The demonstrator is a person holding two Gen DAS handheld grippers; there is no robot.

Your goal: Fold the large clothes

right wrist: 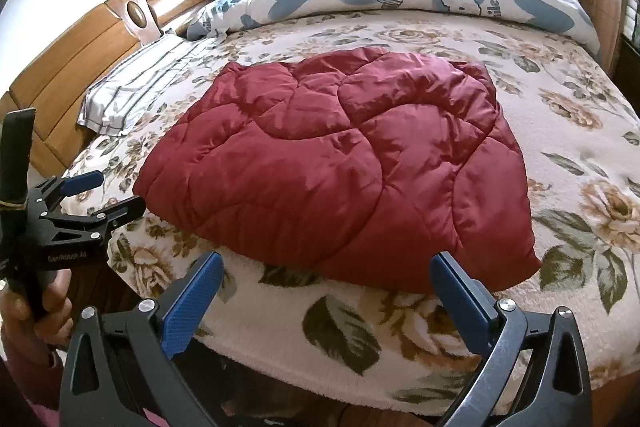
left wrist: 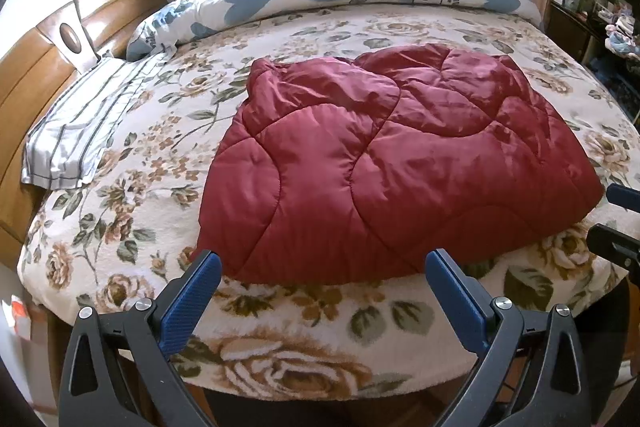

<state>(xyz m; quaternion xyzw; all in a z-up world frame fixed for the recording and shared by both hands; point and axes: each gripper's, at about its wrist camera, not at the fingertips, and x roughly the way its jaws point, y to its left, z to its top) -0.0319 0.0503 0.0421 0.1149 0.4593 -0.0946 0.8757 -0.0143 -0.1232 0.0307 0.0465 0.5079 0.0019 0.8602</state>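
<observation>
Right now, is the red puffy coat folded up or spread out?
Folded. The red quilted coat lies in a compact bundle on the flowered blanket, no sleeves sticking out, layers stacked at its near edge.

Bare floral blanket (right wrist: 360,311) lies open before the red quilted garment (right wrist: 340,167).

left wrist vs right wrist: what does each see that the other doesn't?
Left wrist only: cluttered dark shelving at the far right, and the right gripper's tips at the frame edge.
Right wrist only: the whole left gripper, open, with the hand holding it.
Both: the red quilted garment on the floral blanket, striped pillow, wooden headboard, and its own gripper open, touching nothing.
</observation>
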